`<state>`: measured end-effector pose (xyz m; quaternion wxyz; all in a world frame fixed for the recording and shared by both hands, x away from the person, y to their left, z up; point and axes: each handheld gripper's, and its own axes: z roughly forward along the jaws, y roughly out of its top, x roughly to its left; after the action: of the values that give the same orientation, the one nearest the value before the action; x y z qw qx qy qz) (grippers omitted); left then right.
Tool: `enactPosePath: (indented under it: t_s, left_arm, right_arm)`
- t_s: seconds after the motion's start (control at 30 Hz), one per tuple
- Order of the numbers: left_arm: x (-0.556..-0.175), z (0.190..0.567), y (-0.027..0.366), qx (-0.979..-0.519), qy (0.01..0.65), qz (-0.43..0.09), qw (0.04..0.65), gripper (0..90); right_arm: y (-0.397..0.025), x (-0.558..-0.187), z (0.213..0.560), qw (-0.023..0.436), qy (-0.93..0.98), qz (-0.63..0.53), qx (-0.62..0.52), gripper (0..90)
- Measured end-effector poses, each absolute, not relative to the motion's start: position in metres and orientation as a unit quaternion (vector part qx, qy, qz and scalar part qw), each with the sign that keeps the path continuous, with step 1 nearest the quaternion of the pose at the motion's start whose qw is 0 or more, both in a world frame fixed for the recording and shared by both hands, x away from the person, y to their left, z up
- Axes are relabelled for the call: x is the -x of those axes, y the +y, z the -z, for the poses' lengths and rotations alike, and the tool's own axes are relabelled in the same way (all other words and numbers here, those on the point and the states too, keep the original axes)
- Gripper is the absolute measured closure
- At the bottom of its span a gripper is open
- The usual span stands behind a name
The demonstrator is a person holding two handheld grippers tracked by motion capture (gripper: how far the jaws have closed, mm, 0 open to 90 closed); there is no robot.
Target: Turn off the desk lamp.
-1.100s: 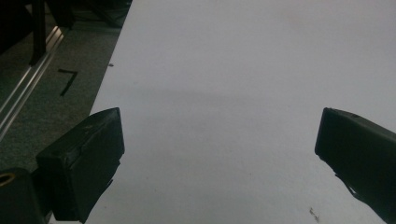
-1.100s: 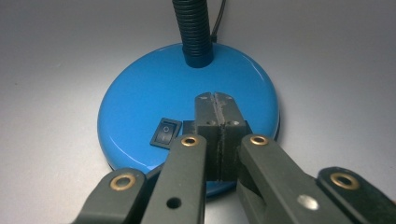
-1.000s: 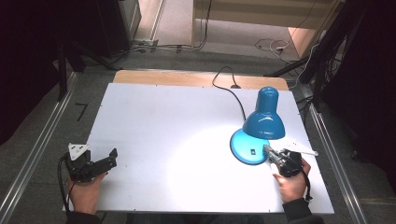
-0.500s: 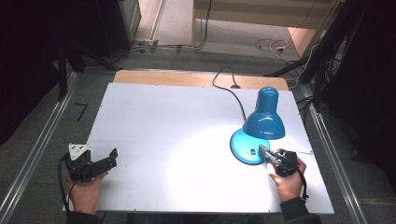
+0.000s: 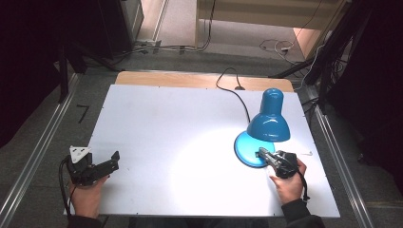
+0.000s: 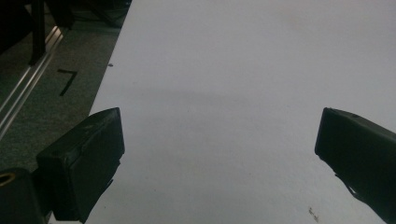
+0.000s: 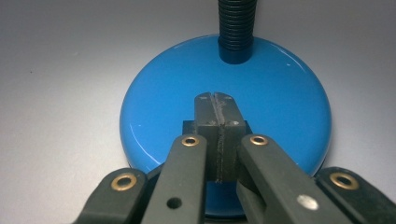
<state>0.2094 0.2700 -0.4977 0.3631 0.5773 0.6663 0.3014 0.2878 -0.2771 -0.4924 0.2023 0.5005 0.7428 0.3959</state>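
The blue desk lamp (image 5: 267, 127) is standing at about four o'clock on the white table (image 5: 180, 133), shade bending low so light is pooling at the centre; the right gripper (image 5: 264, 154) is reaching in from five o'clock, jaws clenched together, tips pressing on the dark switch (image 7: 215, 128) on the lamp's base (image 7: 280, 107), likely to toggle it; the left gripper (image 5: 110, 161) is idling at eight o'clock, jaws released wide, grasping nothing.
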Motion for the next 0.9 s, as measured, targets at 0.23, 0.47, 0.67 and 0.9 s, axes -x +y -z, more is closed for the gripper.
enactPosePath:
  t_s: [0.23,0.47,0.67,0.9]
  left_arm:
    - [-0.2093,0.4977,0.2703,-0.576,0.667,-0.300,0.364,1.9]
    - [-0.2092,0.4976,0.2699,-0.577,0.667,-0.300,0.364,1.9]
    - [-0.2092,0.4976,0.2694,-0.577,0.666,-0.300,0.366,1.9]
    - [-0.2091,0.4976,0.2690,-0.578,0.666,-0.299,0.365,1.9]
  right_arm:
    - [-0.2754,-0.2881,0.4937,0.201,0.746,-0.392,-0.500,88.0]
    - [-0.2725,-0.2868,0.4946,0.205,0.750,-0.387,-0.495,88.1]
    - [-0.2719,-0.2868,0.4947,0.209,0.753,-0.385,-0.491,88.2]
    - [-0.2713,-0.2872,0.4953,0.212,0.754,-0.384,-0.489,88.2]
